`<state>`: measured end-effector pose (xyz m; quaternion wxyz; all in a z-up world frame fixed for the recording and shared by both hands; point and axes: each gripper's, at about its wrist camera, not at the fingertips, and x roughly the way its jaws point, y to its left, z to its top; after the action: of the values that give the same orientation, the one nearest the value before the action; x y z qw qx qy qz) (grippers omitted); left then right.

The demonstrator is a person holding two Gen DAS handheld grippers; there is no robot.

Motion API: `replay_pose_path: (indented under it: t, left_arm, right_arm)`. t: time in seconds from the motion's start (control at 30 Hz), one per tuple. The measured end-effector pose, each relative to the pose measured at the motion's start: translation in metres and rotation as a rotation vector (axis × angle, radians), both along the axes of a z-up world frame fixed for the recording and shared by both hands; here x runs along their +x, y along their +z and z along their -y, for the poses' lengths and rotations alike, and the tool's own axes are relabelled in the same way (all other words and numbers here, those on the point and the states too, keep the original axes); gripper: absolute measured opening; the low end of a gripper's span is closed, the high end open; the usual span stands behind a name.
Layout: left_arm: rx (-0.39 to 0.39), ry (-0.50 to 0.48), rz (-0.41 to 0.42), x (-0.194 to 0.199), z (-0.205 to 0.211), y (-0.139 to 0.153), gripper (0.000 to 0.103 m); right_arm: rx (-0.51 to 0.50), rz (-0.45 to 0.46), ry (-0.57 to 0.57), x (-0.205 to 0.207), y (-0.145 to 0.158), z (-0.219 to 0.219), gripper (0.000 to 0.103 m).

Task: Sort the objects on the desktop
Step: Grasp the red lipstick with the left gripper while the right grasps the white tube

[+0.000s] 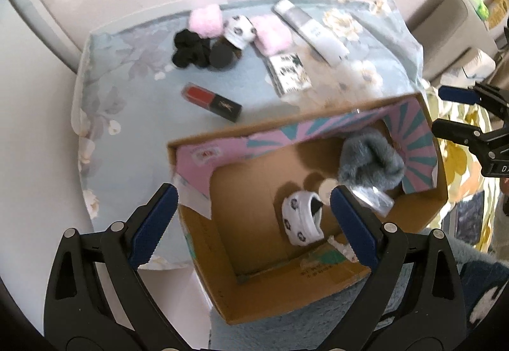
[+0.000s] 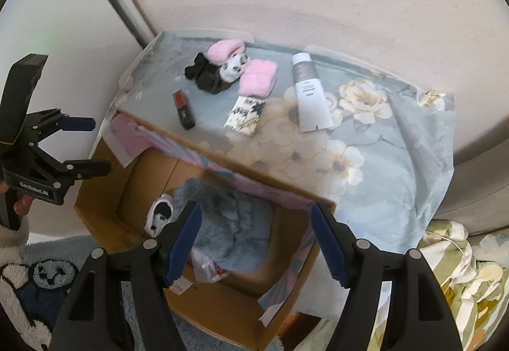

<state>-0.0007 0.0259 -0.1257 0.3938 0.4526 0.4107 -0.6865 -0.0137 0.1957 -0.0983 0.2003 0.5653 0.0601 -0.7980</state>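
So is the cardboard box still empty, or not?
Not empty. The open cardboard box already holds a grey fluffy item, a white patterned sock and a clear plastic bag.

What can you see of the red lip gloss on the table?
The lip gloss is a small squarish tube: a clear body showing red product and a black cap with a gold logo. It looks like glossy plastic, closed and intact. It lies flat on the floral blue tablecloth, near the table's front-left edge, apart from the black fabric bundle behind it and the cardboard box below. Nothing touches it; neither gripper is near.
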Motion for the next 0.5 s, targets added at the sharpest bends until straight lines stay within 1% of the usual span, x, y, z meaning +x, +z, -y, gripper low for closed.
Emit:
replay_pose_path:
  t: [0.07,0.2,0.27,0.37,0.5]
  left_arm:
    - [0.007,0.044,-0.008,0.006,0.011,0.004,0.097]
    - [0.050,0.183,-0.027,0.016,0.043,0.005,0.096]
    - [0.073,0.209,-0.031,0.011,0.062,0.002,0.095]
    - [0.109,0.245,0.006,0.001,0.086,-0.011,0.092]
    - [0.209,0.337,0.024,-0.003,0.115,-0.042,0.089]
  right_arm:
    - [-0.001,-0.015,-0.007,-0.007,0.004,-0.003,0.067]
    - [-0.008,-0.046,-0.001,-0.024,0.015,-0.006,0.067]
    - [-0.014,-0.057,0.009,-0.037,0.020,-0.007,0.067]
    - [-0.008,-0.058,0.029,-0.059,0.022,-0.006,0.067]
    - [0.023,-0.065,0.058,-0.093,0.010,-0.006,0.067]
